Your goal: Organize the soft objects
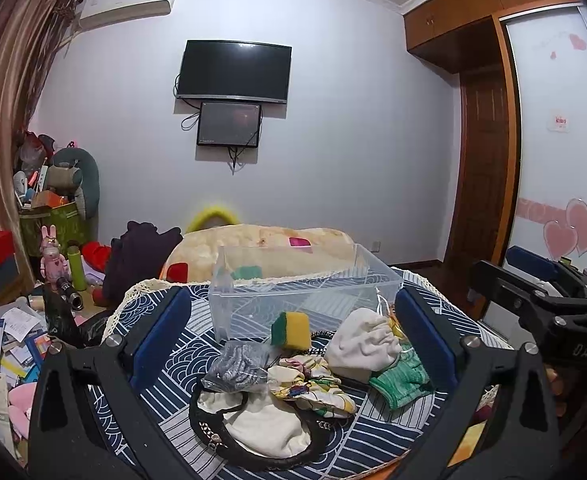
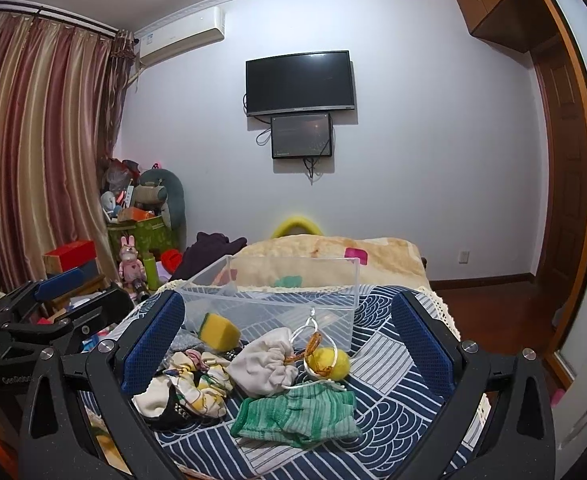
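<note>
A pile of soft things lies on the blue patterned cloth (image 1: 181,364) in front of a clear plastic bin (image 1: 305,292). In the left wrist view I see a yellow-green sponge (image 1: 291,330), a white drawstring pouch (image 1: 363,346), a green knit cloth (image 1: 401,380), a grey mesh bag (image 1: 237,364), a floral scrunchie (image 1: 309,384) and a white sock (image 1: 265,424). My left gripper (image 1: 293,332) is open above them. My right gripper (image 2: 289,344) is open over the pouch (image 2: 265,366), green cloth (image 2: 297,412), a yellow ball (image 2: 329,362) and the sponge (image 2: 219,332).
The bin (image 2: 277,296) stands empty at the far side of the cloth. A beige quilt (image 2: 325,256) lies behind it. Clutter, boxes and a pink rabbit toy (image 1: 53,256) fill the left side. A wardrobe (image 1: 553,140) stands at right.
</note>
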The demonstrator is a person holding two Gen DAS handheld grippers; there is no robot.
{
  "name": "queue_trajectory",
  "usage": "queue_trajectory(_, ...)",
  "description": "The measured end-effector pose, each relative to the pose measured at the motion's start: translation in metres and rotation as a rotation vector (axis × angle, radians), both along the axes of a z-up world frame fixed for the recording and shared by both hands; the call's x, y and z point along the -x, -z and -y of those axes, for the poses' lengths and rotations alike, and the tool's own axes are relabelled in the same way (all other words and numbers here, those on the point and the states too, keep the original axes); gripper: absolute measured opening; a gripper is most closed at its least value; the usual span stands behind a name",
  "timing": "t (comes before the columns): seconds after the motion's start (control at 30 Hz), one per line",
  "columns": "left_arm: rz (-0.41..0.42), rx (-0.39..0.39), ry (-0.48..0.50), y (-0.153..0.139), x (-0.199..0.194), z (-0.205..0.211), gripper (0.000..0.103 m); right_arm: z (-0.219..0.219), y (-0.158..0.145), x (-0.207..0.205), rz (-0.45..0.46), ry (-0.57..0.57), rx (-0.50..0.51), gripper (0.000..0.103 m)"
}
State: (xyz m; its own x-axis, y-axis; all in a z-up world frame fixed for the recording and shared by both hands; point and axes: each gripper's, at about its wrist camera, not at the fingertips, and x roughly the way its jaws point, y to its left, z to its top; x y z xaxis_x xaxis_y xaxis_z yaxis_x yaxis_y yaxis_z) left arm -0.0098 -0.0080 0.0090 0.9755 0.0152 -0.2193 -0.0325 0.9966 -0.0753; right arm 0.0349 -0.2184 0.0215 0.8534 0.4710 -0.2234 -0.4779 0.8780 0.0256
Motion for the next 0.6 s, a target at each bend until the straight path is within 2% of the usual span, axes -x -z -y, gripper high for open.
queue_trajectory(0.6,0.01,-0.004,-0.004,-0.0011,0.0019,0.0002,0.103,-0.0007,-0.0023,0.0014,0.005,0.004,0.0,0.103)
